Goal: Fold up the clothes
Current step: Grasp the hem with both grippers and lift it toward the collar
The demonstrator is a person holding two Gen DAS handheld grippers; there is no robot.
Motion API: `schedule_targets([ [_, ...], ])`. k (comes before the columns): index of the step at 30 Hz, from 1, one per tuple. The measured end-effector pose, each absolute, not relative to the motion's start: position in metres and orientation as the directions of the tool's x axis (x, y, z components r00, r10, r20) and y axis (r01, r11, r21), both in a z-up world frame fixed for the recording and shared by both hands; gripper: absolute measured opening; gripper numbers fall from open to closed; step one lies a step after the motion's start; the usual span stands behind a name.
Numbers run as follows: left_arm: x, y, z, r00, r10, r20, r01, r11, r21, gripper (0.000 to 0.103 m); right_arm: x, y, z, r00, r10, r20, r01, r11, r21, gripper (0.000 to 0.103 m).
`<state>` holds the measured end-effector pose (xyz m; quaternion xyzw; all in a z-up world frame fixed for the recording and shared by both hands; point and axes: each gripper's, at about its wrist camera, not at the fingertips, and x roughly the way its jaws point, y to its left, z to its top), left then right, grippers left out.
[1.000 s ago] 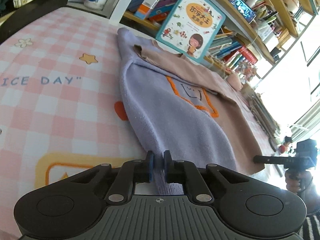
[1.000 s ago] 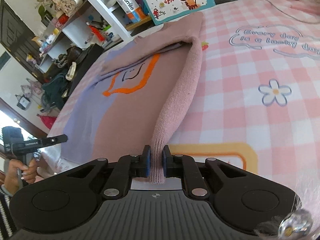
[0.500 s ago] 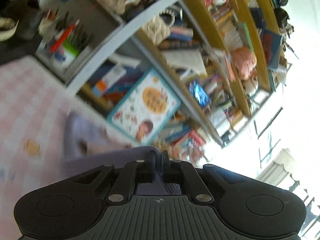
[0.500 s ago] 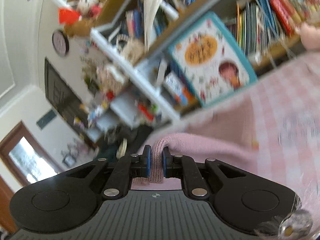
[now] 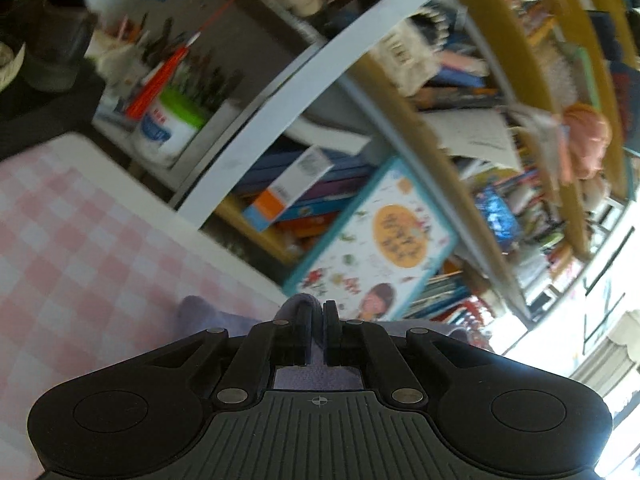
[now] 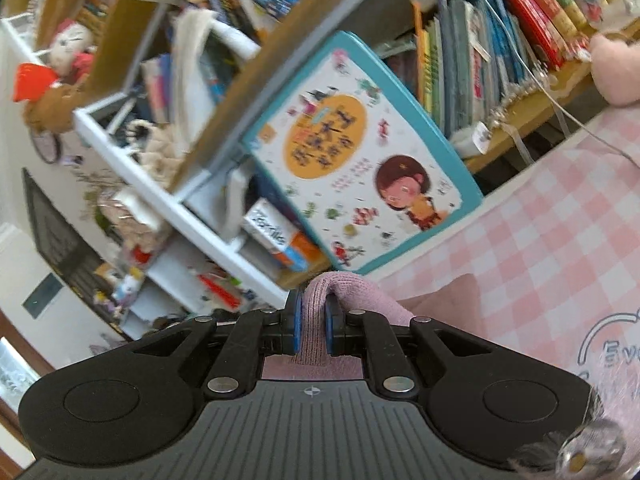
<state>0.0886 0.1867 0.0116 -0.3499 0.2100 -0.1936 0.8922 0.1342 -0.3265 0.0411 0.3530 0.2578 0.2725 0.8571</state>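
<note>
A two-tone sweater lies on the pink checked bed. Its lavender half (image 5: 208, 314) shows in the left wrist view, where my left gripper (image 5: 316, 306) is shut on the lavender cuff. In the right wrist view my right gripper (image 6: 312, 300) is shut on the pink knit cuff (image 6: 320, 286), which bulges over the fingertips. More pink fabric (image 6: 452, 304) trails to the right beneath it. Both grippers are raised and tilted toward the bookshelf, and their bodies hide most of the sweater.
A teal-framed children's book (image 6: 360, 156) leans against the crowded shelves at the bed's far edge (image 5: 140, 196). A white tub with pens (image 5: 164, 128) sits on a low shelf at left. A pink plush (image 6: 616, 68) rests at the far right.
Both grippers have lifted the cuffs off the bed and carried them toward the shelves; the views swung up from the spread sweater, then came closer to the book.
</note>
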Motion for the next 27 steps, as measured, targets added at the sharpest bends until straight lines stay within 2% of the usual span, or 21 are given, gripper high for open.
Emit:
schedule_targets([
  [8,0.126,0.183,-0.021,0.808,-0.482,-0.34,0.121,0.7,-0.704,0.005,0.168,-0.321,-0.003,0.701,0.628,-0.339,-0.197,0.627,0.754,0.01],
  [12,0.136,0.181,-0.034,0.791,-0.474,-0.387,0.081,0.708,-0.702,0.009,0.177,-0.318,-0.016,0.69,0.622,-0.37,-0.181,0.643,0.744,0.012],
  [15,0.136,0.181,-0.035,0.79,-0.468,-0.397,0.076,0.716,-0.693,0.015,0.18,-0.316,-0.021,0.687,0.622,-0.375,-0.185,0.649,0.738,0.015],
  [19,0.135,0.182,-0.033,0.796,-0.457,-0.396,0.077,0.726,-0.684,0.034,0.182,-0.316,-0.023,0.689,0.625,-0.368,-0.196,0.649,0.735,0.018],
  [21,0.132,0.182,-0.028,0.812,-0.436,-0.387,0.082,0.742,-0.666,0.037,0.181,-0.318,-0.022,0.697,0.623,-0.355,-0.2,0.644,0.738,0.021],
  [22,0.131,0.183,-0.025,0.819,-0.425,-0.385,0.082,0.751,-0.655,0.04,0.181,-0.318,-0.021,0.701,0.623,-0.348,-0.202,0.641,0.74,0.023],
  [24,0.129,0.183,-0.02,0.831,-0.41,-0.377,0.087,0.764,-0.639,0.048,0.18,-0.32,-0.019,0.708,0.621,-0.335,-0.207,0.636,0.743,0.035],
  [25,0.128,0.183,-0.018,0.835,-0.406,-0.371,0.093,0.769,-0.632,0.051,0.18,-0.321,-0.019,0.712,0.621,-0.328,-0.209,0.634,0.745,0.048],
  [26,0.127,0.183,-0.015,0.84,-0.402,-0.365,0.099,0.774,-0.625,0.051,0.178,-0.322,-0.016,0.726,0.61,-0.316,-0.212,0.637,0.741,0.054],
  [27,0.126,0.183,-0.013,0.843,-0.399,-0.361,0.105,0.78,-0.617,0.052,0.177,-0.325,-0.013,0.745,0.591,-0.309,-0.21,0.648,0.732,0.055],
])
